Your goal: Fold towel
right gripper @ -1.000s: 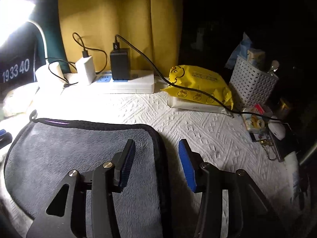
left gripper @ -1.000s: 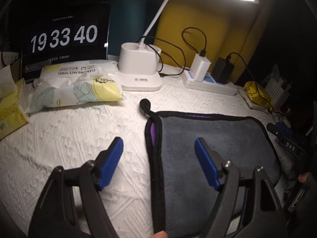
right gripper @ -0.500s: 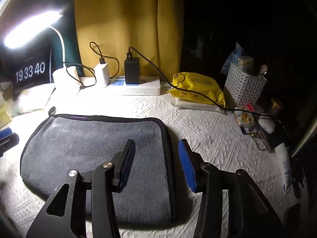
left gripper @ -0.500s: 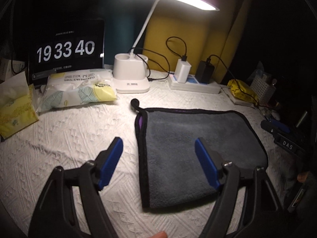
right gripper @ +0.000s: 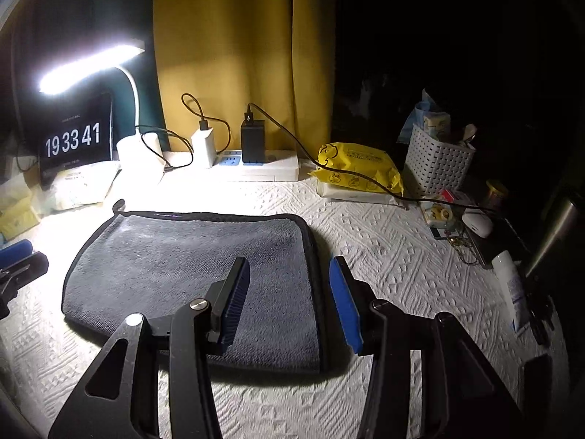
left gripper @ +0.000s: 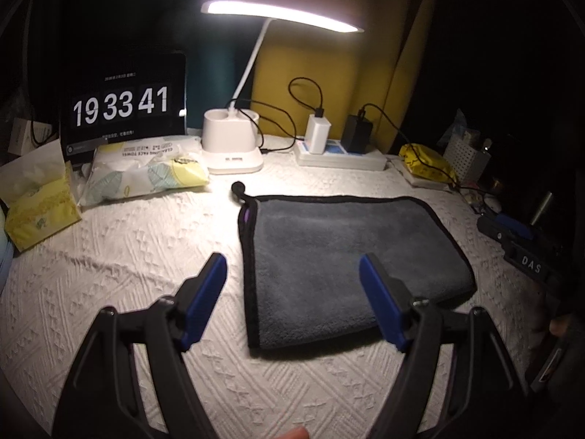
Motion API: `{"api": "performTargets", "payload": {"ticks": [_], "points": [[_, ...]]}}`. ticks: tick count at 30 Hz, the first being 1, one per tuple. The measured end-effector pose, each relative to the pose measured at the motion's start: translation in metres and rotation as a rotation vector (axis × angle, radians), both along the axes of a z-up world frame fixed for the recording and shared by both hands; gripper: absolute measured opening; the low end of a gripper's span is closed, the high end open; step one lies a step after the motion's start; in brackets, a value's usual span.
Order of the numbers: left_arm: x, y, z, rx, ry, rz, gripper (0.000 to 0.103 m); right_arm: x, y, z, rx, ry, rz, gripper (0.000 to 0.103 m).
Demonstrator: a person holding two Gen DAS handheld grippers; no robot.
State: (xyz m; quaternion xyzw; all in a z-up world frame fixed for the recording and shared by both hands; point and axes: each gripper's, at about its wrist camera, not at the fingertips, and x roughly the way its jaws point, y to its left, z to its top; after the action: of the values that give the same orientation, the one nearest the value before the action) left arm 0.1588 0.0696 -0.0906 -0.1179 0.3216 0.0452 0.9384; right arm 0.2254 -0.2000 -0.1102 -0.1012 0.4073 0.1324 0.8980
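Note:
A grey towel point(left gripper: 343, 252) with black edging lies folded flat on the white textured table cover; it also shows in the right wrist view point(right gripper: 190, 270). A small hanging loop sticks out at its far left corner. My left gripper point(left gripper: 292, 300) is open and empty, raised above the towel's near left edge. My right gripper point(right gripper: 289, 300) is open and empty, raised above the towel's near right corner. The right gripper also shows at the right edge of the left wrist view point(left gripper: 512, 234), and a tip of the left gripper shows in the right wrist view point(right gripper: 16, 256).
A lit desk lamp point(left gripper: 234, 146), a clock display point(left gripper: 120, 104), wipe packs point(left gripper: 146, 172), a tissue pack point(left gripper: 40, 205) and a power strip with chargers point(left gripper: 340, 153) line the back. A yellow pack point(right gripper: 358, 168), a white basket point(right gripper: 437, 161) and small items stand at the right.
Both grippers have pulled back and up from the towel, so more of the table and the whole folded towel show. The clock has gone from 40 to 41.

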Motion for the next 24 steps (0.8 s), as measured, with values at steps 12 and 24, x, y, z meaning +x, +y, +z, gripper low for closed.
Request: {"api": "performTargets", "payload": {"ticks": [12,24], "points": [[-0.022,-0.015,0.013,0.029,-0.028,-0.02,0.076,-0.032,-0.01,0.015,0.021,-0.01,0.01,0.048],[-0.052,-0.036,0.018,0.041,-0.041,-0.05,0.076,-0.061,-0.018,0.031,0.042,-0.028,0.015,0.048]]}}
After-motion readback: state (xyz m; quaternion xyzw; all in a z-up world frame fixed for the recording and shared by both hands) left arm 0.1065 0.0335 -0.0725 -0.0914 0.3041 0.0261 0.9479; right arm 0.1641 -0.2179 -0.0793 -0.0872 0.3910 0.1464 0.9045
